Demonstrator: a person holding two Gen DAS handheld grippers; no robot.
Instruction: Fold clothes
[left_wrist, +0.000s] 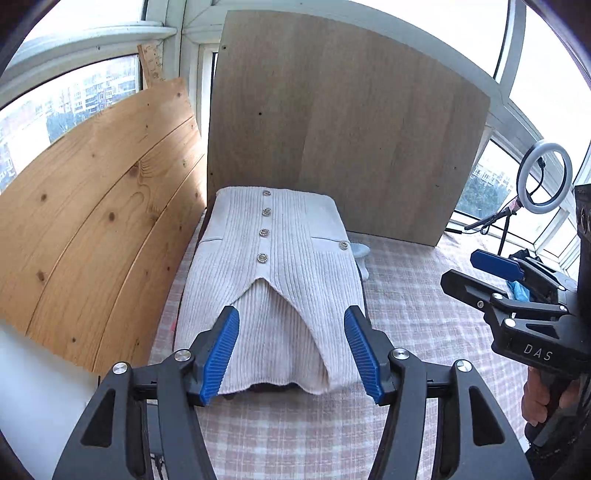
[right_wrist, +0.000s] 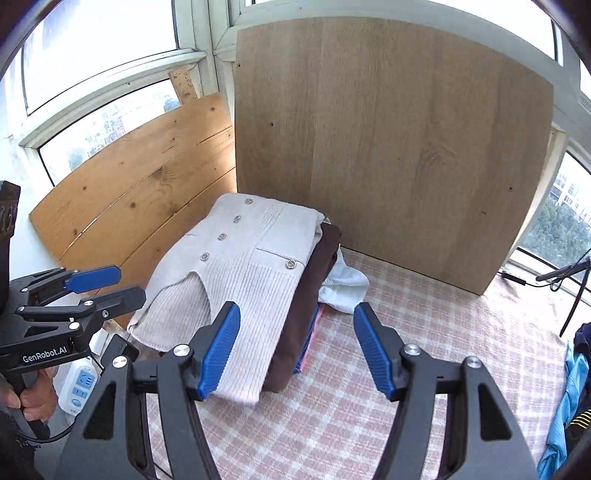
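Presently, the cardigan (left_wrist: 273, 280) is laid folded on the stack (right_wrist: 314, 295); both claws (left_wrist: 291, 354) (right_wrist: 297, 350) are held apart, empty; unfolded clothes (right_wrist: 569, 398) are left.

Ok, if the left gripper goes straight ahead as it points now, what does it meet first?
Most likely the cream cardigan atop the folded stack: the left gripper, jaws open, points at its near hem. Depth is unclear, so it might skim over the top.
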